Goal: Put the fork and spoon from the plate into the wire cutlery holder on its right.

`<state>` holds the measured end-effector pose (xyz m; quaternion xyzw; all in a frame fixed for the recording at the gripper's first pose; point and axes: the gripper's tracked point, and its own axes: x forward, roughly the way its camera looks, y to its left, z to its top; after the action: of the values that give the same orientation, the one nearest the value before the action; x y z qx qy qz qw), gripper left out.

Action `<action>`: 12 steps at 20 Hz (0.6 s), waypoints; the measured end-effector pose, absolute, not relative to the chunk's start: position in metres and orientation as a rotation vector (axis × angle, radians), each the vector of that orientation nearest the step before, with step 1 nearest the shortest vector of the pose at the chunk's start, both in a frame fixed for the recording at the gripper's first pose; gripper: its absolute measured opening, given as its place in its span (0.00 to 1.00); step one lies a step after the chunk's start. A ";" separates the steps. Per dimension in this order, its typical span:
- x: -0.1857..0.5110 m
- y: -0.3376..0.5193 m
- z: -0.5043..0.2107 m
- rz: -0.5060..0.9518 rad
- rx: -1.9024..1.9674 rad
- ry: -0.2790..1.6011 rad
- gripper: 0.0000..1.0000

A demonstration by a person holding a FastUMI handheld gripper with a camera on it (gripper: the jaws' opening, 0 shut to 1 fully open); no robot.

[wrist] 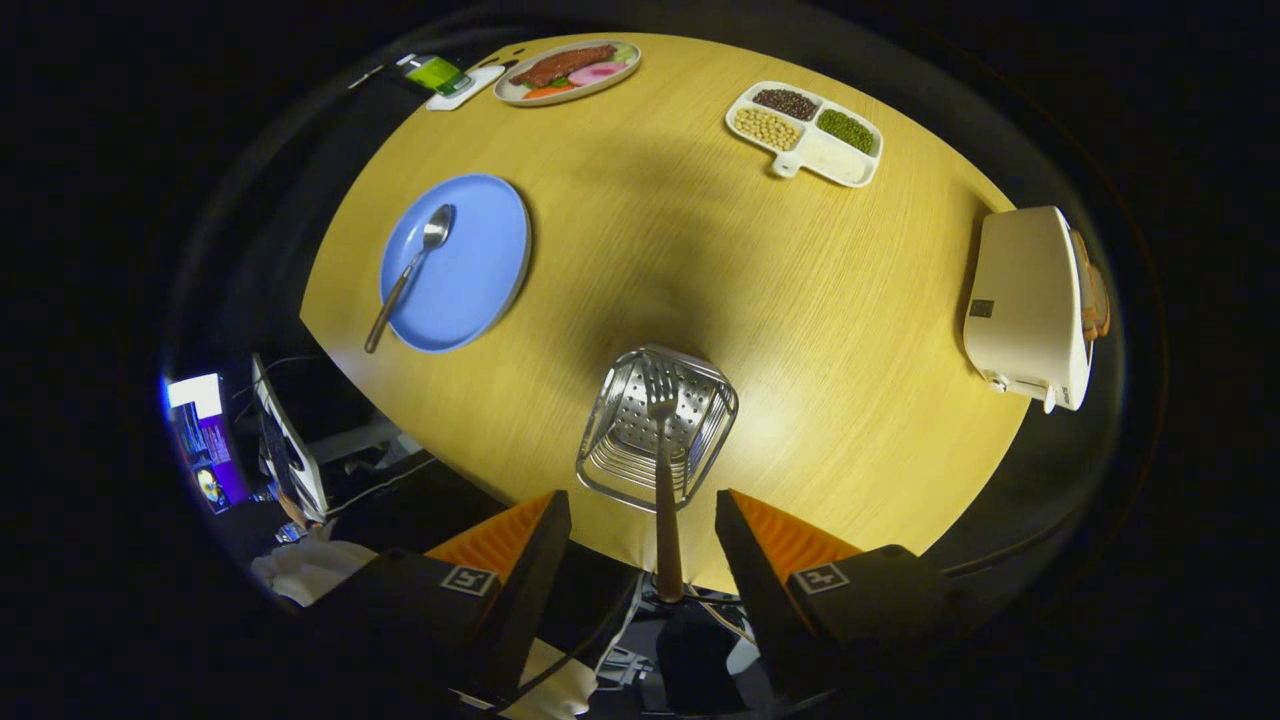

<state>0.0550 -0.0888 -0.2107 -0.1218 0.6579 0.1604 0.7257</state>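
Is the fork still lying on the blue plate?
No: the fork stands in the wire cutlery holder, between the open claw fingers, and the blue plate holds just the spoon.

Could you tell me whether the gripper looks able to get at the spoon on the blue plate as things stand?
Probably yes. The gripper has its fingers open, touching nothing; the fork stands in the holder between them. The spoon lies uncovered on the plate, with bare table between.

tongs point(642, 545) spread wide, fingers apart
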 end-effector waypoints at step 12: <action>0.051 0.006 -0.149 0.300 -0.065 0.895 1.00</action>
<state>0.0513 0.0062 -0.1486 -0.0314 0.4308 0.1445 0.8903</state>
